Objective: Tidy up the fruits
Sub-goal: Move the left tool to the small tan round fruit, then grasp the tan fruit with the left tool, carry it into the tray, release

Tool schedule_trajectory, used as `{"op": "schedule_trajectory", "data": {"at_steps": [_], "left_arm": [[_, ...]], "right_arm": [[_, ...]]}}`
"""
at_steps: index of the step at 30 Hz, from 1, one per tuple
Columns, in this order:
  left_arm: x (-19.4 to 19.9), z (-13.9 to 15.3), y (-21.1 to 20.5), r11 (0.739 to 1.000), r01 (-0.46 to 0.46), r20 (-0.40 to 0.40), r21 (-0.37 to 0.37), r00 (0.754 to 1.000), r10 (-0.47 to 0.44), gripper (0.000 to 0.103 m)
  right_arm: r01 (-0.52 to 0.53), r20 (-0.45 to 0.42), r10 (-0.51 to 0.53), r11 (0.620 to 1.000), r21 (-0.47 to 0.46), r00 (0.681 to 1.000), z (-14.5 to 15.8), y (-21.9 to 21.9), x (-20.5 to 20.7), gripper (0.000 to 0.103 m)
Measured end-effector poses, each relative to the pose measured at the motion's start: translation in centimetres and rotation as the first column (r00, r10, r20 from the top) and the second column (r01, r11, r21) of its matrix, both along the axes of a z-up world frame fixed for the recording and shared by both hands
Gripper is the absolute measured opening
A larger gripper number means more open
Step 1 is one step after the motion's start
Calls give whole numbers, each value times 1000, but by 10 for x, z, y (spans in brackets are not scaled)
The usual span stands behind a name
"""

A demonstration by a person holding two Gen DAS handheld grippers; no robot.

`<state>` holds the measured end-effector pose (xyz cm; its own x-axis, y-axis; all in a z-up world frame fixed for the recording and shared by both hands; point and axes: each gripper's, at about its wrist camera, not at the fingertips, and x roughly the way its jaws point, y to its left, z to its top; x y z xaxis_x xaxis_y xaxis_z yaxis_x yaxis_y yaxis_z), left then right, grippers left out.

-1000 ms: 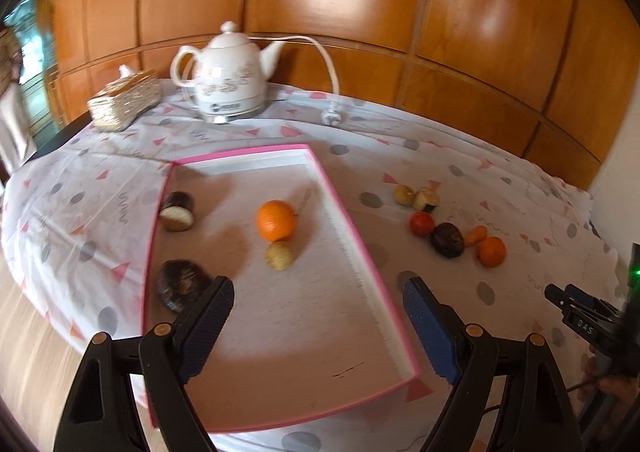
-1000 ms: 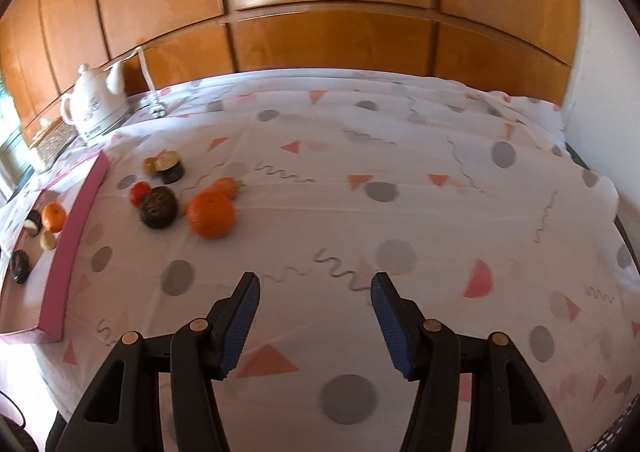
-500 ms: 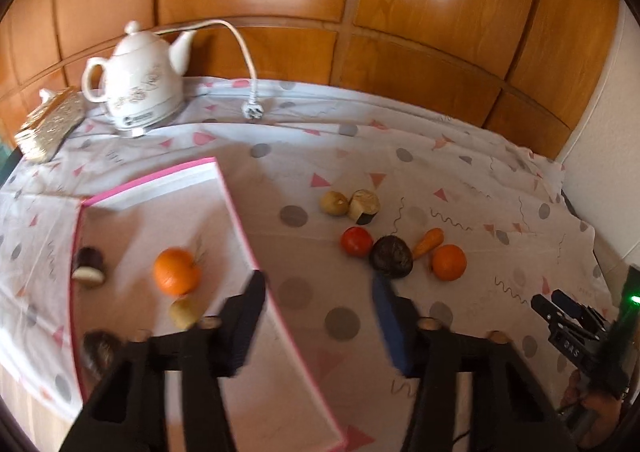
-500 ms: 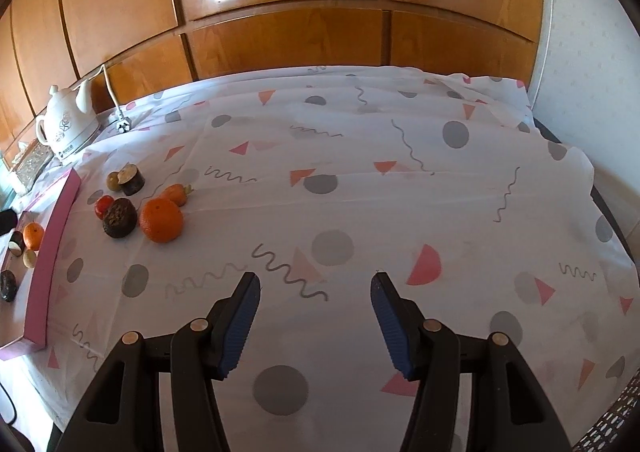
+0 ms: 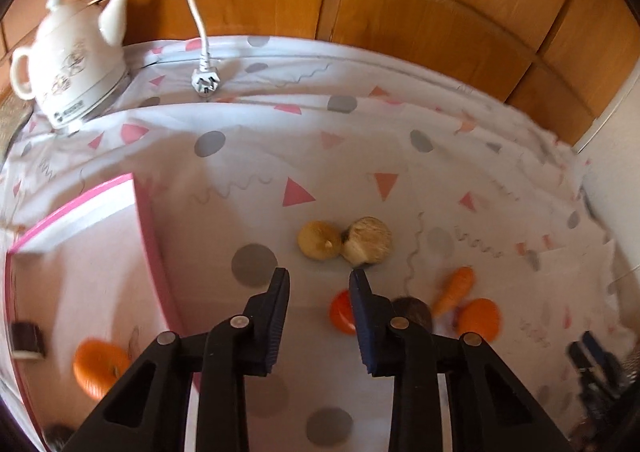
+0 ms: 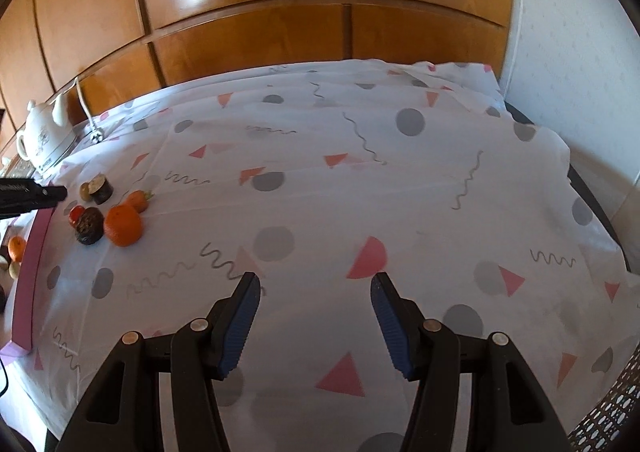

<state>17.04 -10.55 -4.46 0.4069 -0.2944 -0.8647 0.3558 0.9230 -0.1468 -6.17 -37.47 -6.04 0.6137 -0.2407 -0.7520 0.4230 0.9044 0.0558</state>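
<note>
My left gripper (image 5: 318, 280) hovers over the cloth just right of the pink tray (image 5: 154, 252); its jaws are closing to a narrow gap with nothing between them. Just beyond its tips lie a tan round fruit (image 5: 320, 246) and a cut pale-faced fruit (image 5: 368, 240). A red tomato (image 5: 340, 312), a dark fruit (image 5: 414, 308), a carrot (image 5: 456, 288) and an orange (image 5: 478, 318) lie around its right finger. An orange (image 5: 98, 368) and a dark cut fruit (image 5: 26, 336) sit in the tray. My right gripper (image 6: 316, 284) stands open over bare cloth, far right of the fruit cluster (image 6: 122, 230).
A white kettle (image 5: 68, 64) with a loose cord and plug (image 5: 204, 82) stands at the back left against the wood-panelled wall. The patterned tablecloth (image 6: 360, 180) covers the table. A white wall (image 6: 580, 52) borders the right side. The left gripper's tip (image 6: 32, 194) shows at the right wrist view's left edge.
My left gripper has swung right from over the tray to the loose fruits, and its jaws have narrowed. The right gripper has drifted right, leaving the fruits farther left in its view.
</note>
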Motion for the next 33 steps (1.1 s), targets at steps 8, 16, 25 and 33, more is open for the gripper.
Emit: {"op": "schedule_trajectory", "data": {"at_steps": [8, 16, 25, 33], "left_arm": [[26, -17, -8, 1000, -5, -40, -29, 999, 4, 26], [32, -18, -10, 997, -20, -14, -75, 1000, 19, 25], [11, -8, 6, 990, -30, 3, -138, 1000, 31, 24], [-23, 20, 24, 989, -13, 84, -149, 996, 26, 24]], "right_arm": [[0, -17, 1, 1000, 18, 1000, -4, -3, 2, 59], [-1, -34, 2, 1000, 21, 999, -7, -3, 5, 59], [0, -42, 1, 999, 38, 999, -9, -2, 6, 59], [1, -47, 1, 999, 32, 999, -10, 1, 5, 59]]}}
